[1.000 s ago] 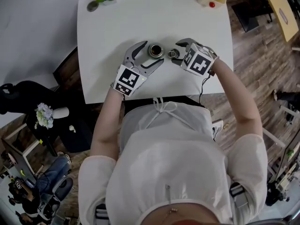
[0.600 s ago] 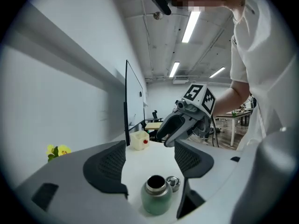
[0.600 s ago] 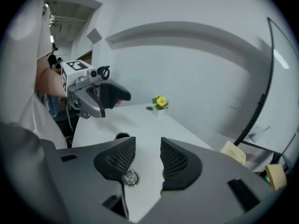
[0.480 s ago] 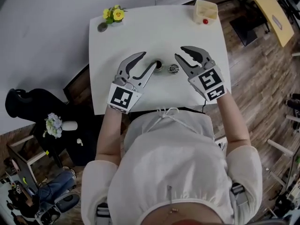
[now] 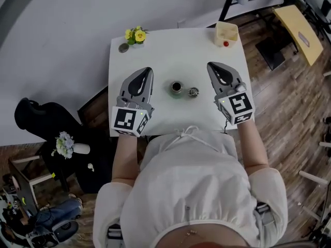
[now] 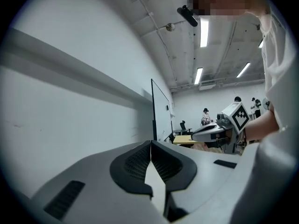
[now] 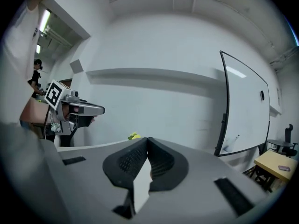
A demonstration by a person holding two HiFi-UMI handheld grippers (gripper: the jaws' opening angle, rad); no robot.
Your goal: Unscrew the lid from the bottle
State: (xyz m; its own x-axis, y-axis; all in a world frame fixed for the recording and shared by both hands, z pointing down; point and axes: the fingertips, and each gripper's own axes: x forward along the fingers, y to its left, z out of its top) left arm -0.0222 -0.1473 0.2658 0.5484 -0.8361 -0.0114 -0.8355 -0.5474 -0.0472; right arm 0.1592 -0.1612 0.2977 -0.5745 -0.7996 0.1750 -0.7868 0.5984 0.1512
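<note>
The bottle [image 5: 176, 88] stands open on the white tabletop [image 5: 170, 50], with its lid [image 5: 193, 92] just right of it. The left gripper [image 5: 148, 70] is left of the bottle and the right gripper [image 5: 211, 65] is right of it, beyond the lid. Both sets of fingers have just closed together, holding nothing.

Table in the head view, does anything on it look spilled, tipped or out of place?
Nothing stands out. The bottle stands upright and open near the middle of the table, its lid lying just beside it, apart, with no spill visible.
</note>
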